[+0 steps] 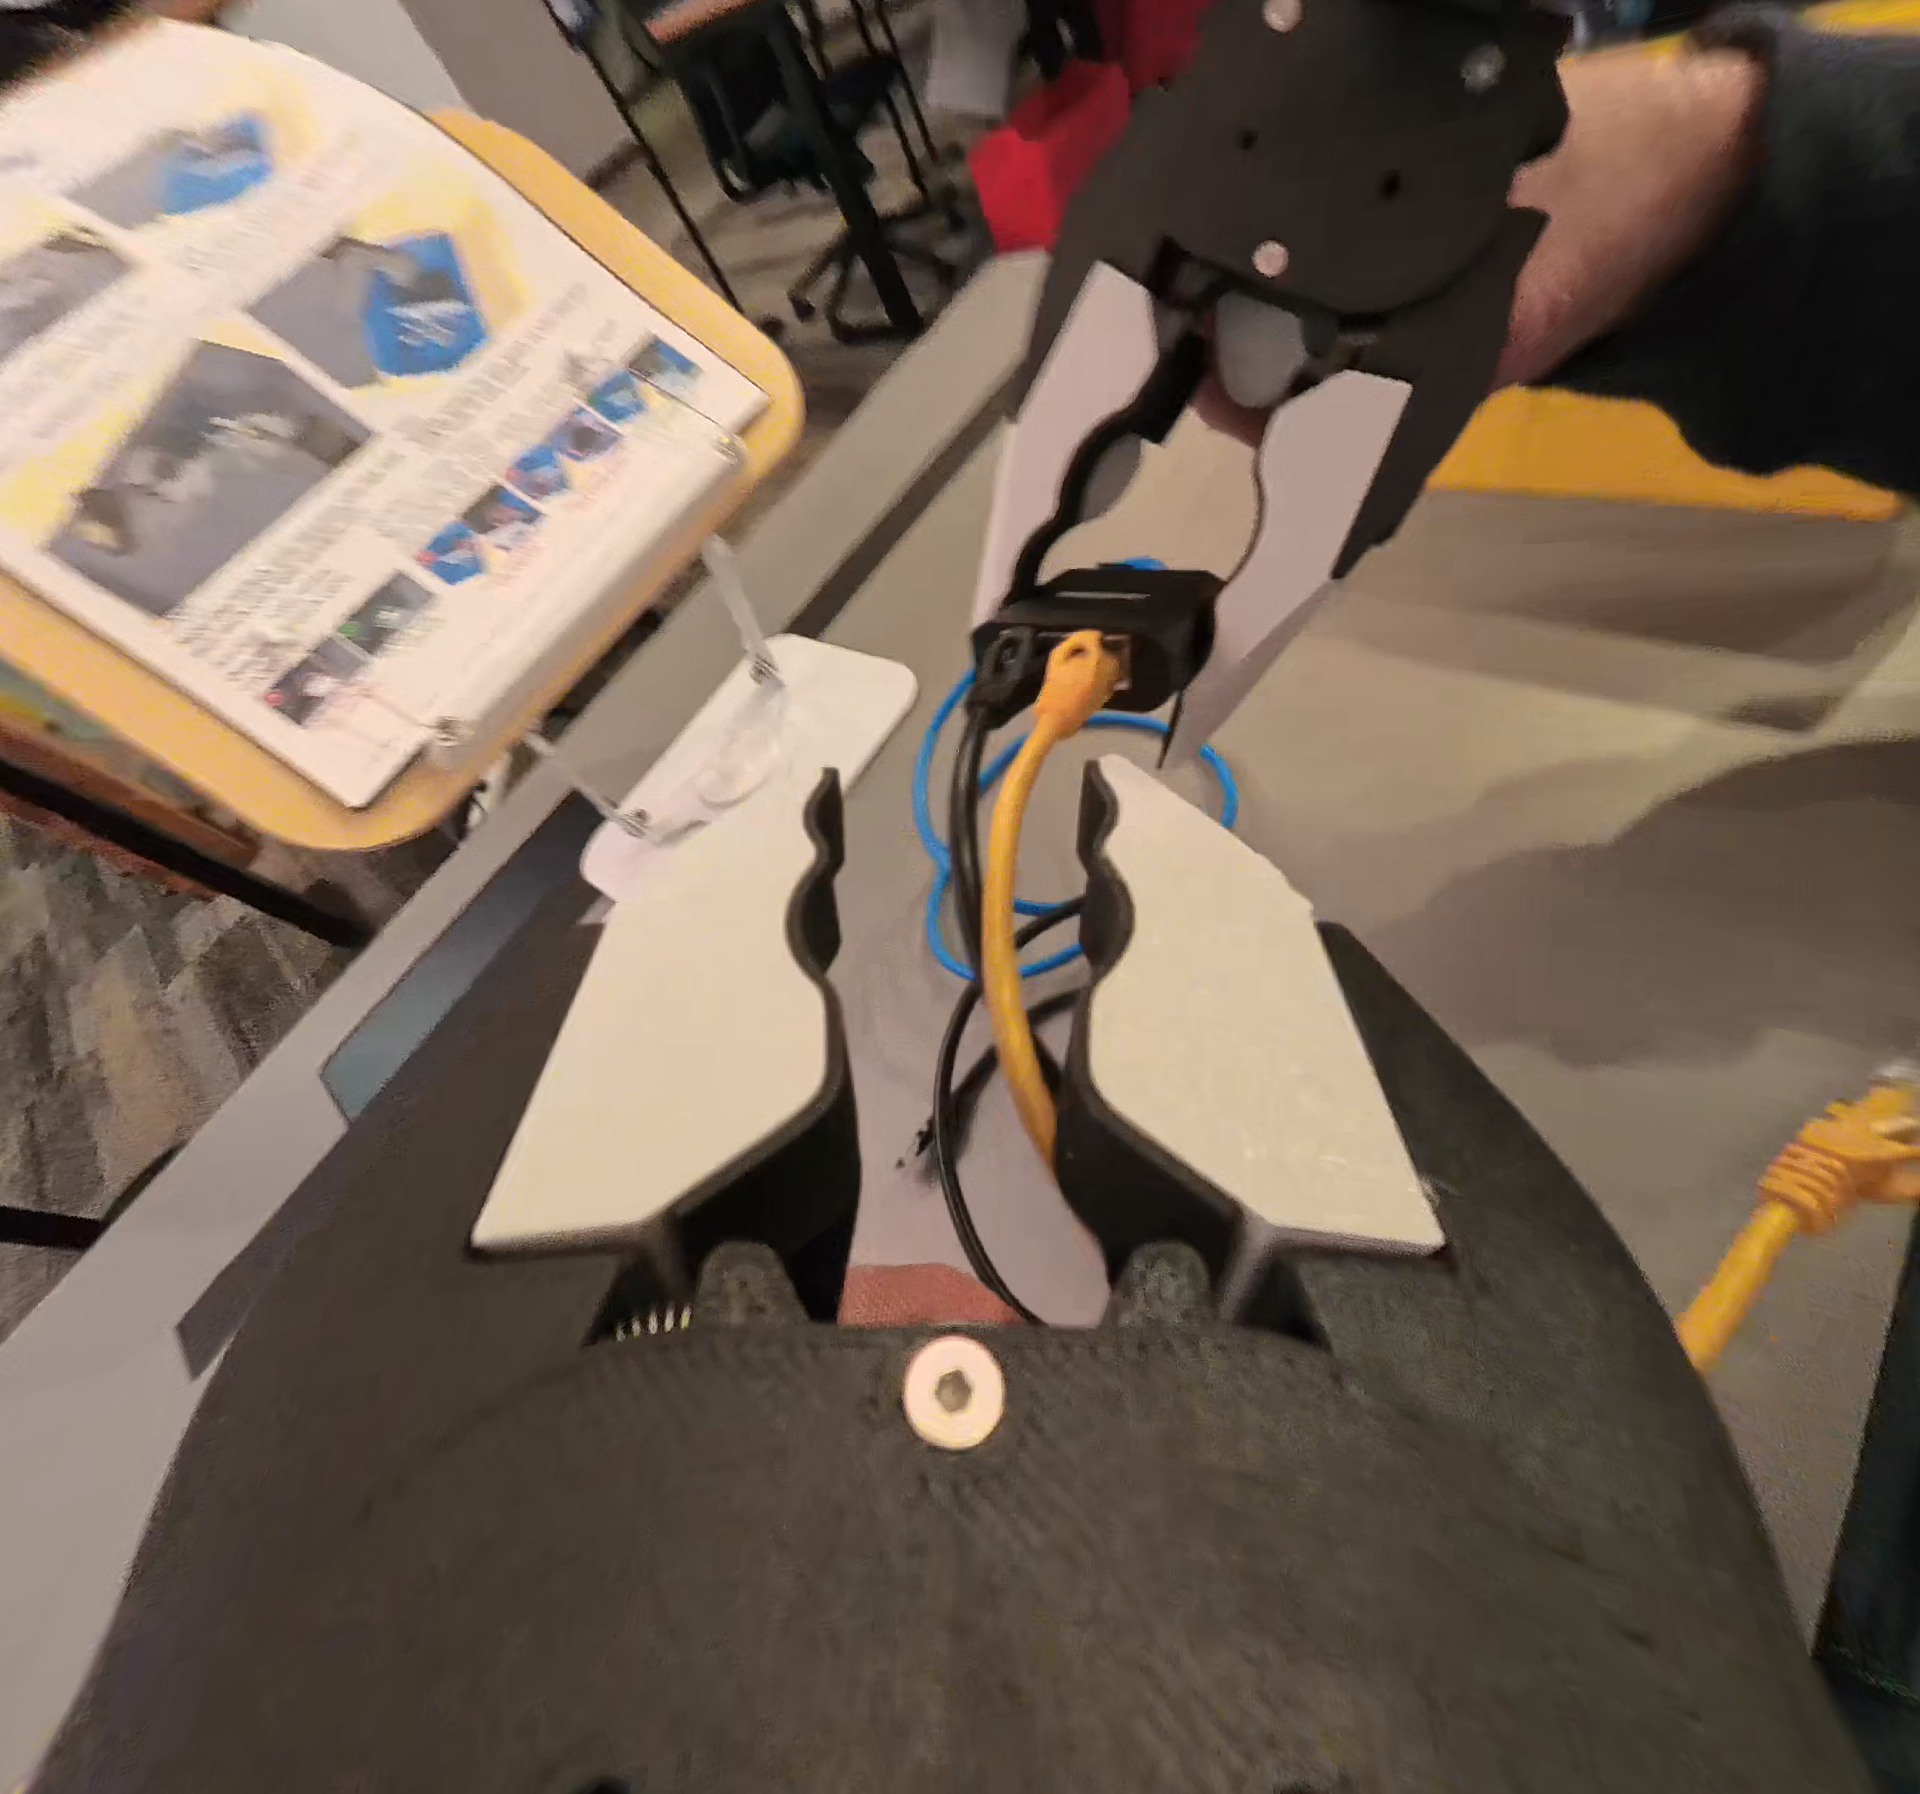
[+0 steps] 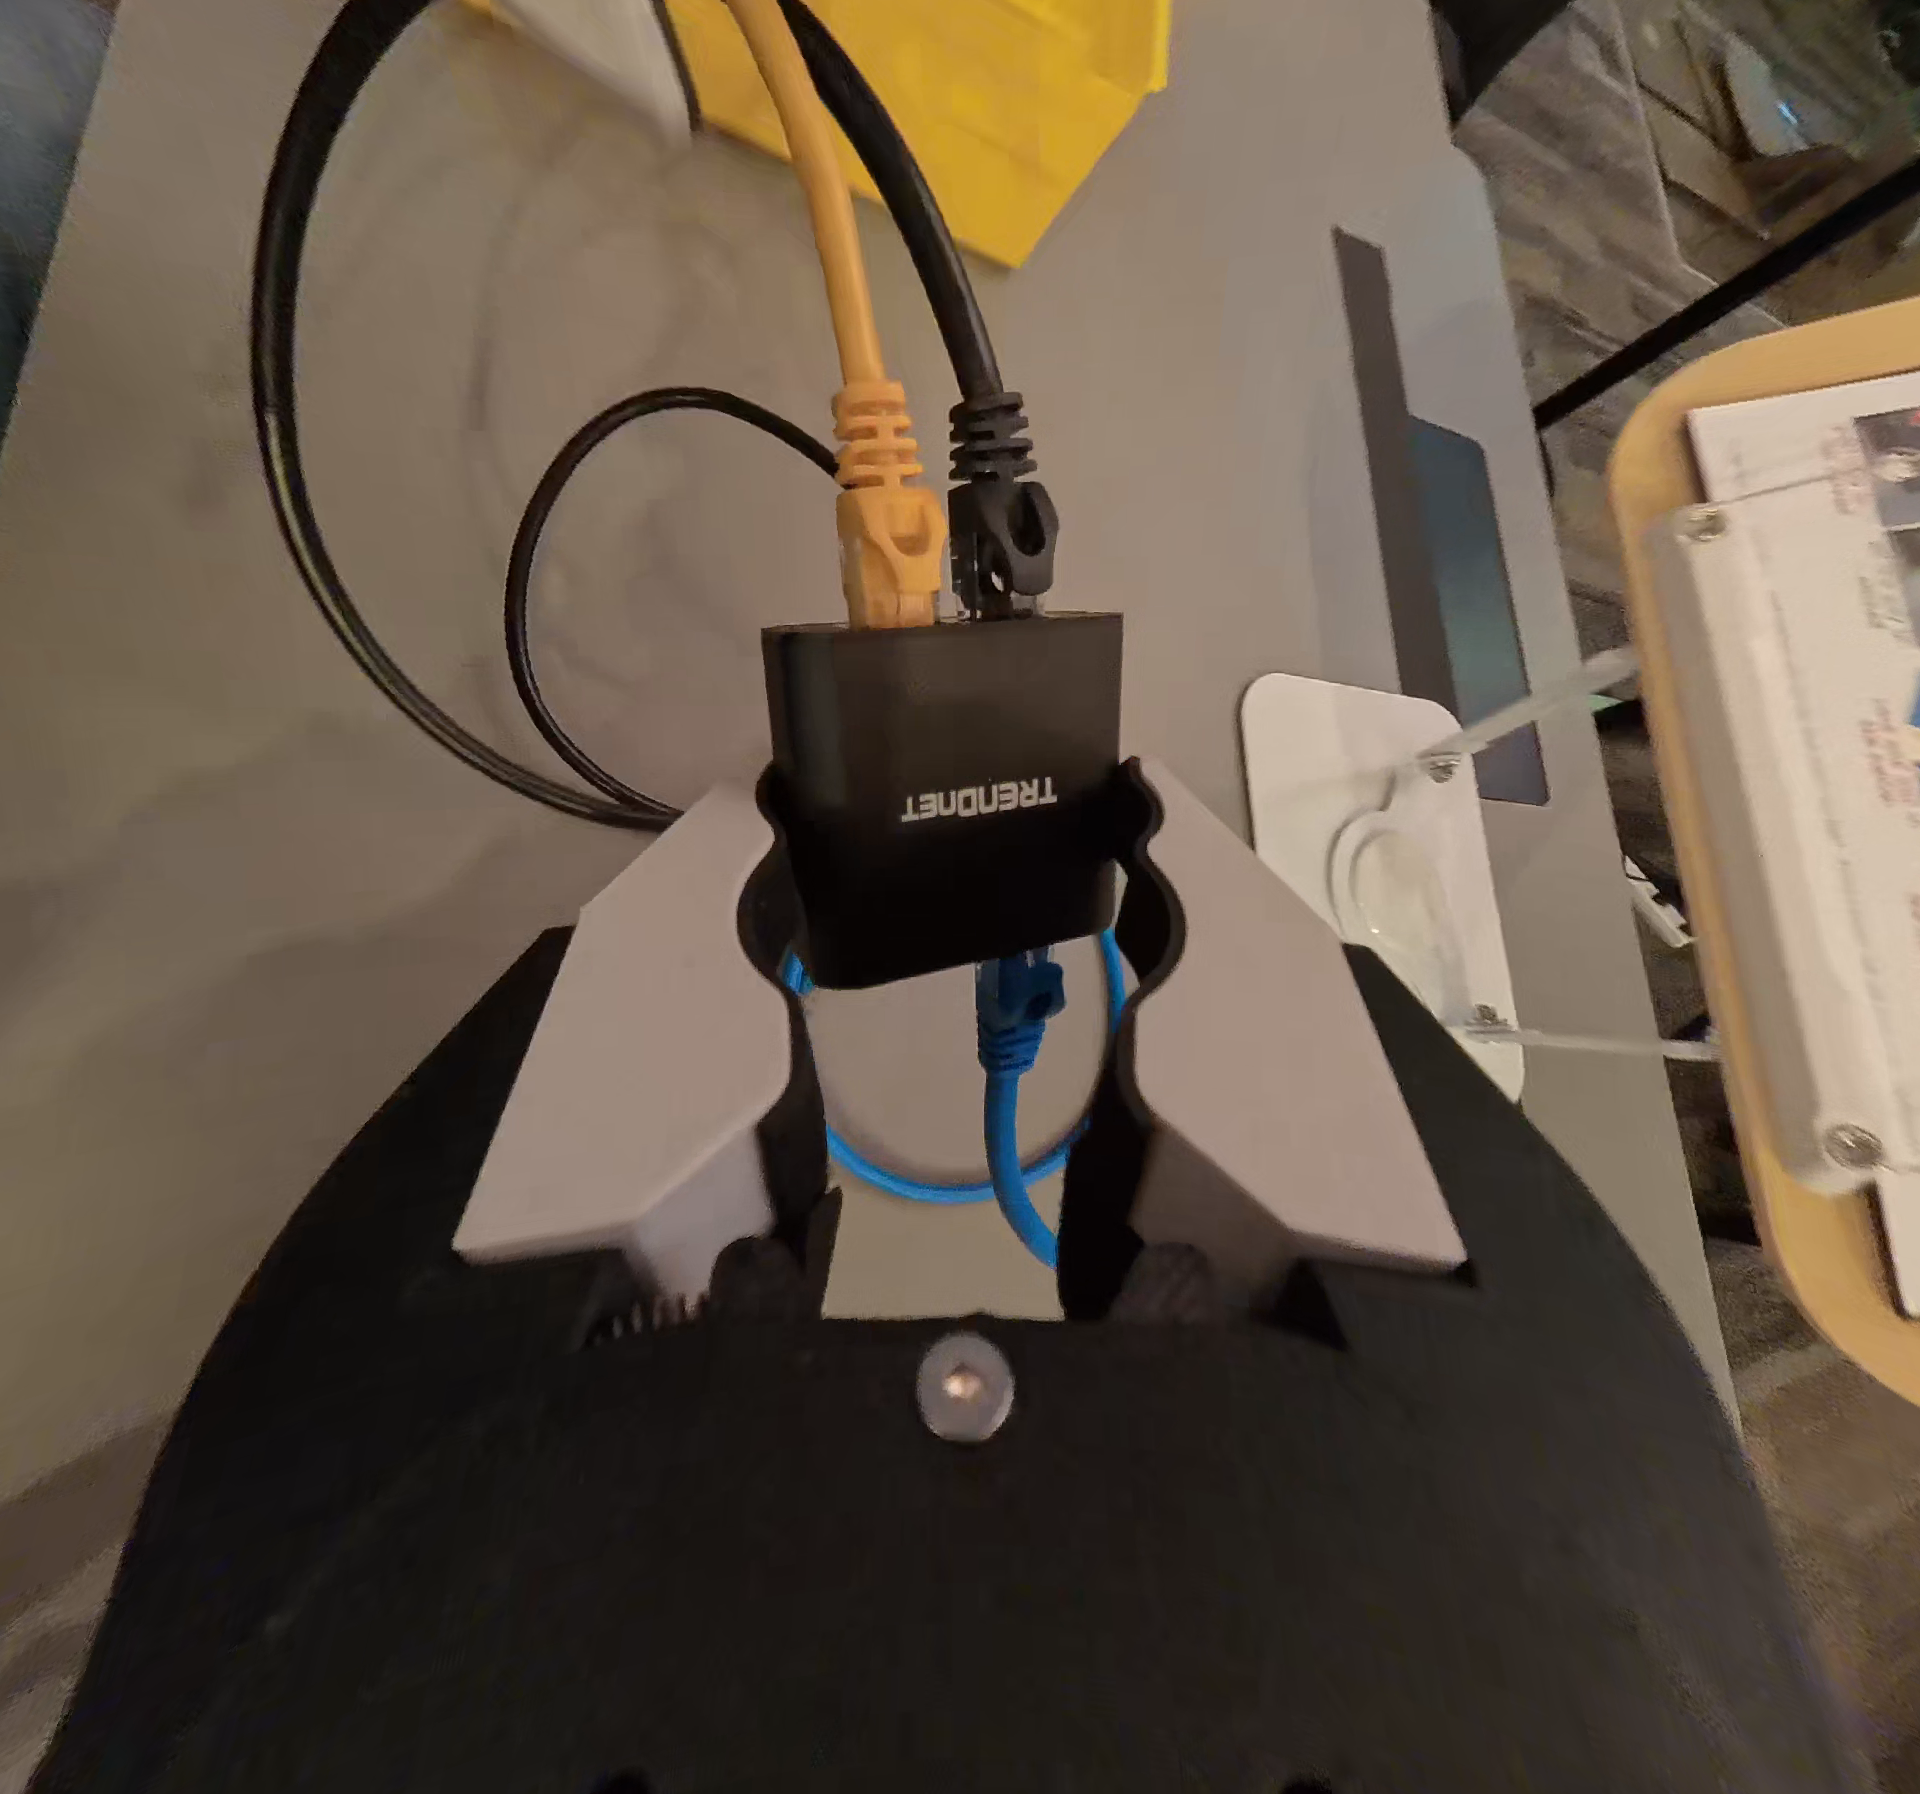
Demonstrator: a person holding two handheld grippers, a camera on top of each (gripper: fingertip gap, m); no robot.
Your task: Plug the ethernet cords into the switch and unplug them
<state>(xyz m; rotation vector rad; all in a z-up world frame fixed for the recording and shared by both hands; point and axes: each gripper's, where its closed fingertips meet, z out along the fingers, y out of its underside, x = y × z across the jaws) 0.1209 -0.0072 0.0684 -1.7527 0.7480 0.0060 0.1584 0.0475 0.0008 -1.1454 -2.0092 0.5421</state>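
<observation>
My right gripper [image 2: 951, 788] is shut on the small black switch [image 2: 935, 716] and holds it by its sides over the grey table [image 2: 312, 705]. A yellow ethernet cord [image 2: 883, 539] and a black ethernet cord [image 2: 1003, 518] are plugged side by side into its far face. A blue cord [image 2: 1013, 1048] ends at its near side; whether it is plugged in is hidden. My left gripper [image 1: 961, 788] is open just short of the switch [image 1: 1122, 601]. The yellow cord [image 1: 1013, 861] runs loosely between its fingers. The right gripper [image 1: 1101, 643] faces it.
A second yellow plug [image 1: 1839, 1162] lies loose at the right. A clear stand with a white base [image 1: 769, 736] holds a picture sheet [image 1: 312, 373] at the left. A thin black cable [image 2: 540, 601] loops beside the switch. A yellow sheet [image 2: 987, 30] lies beyond. There is about 10 cm between the tips of the two grippers.
</observation>
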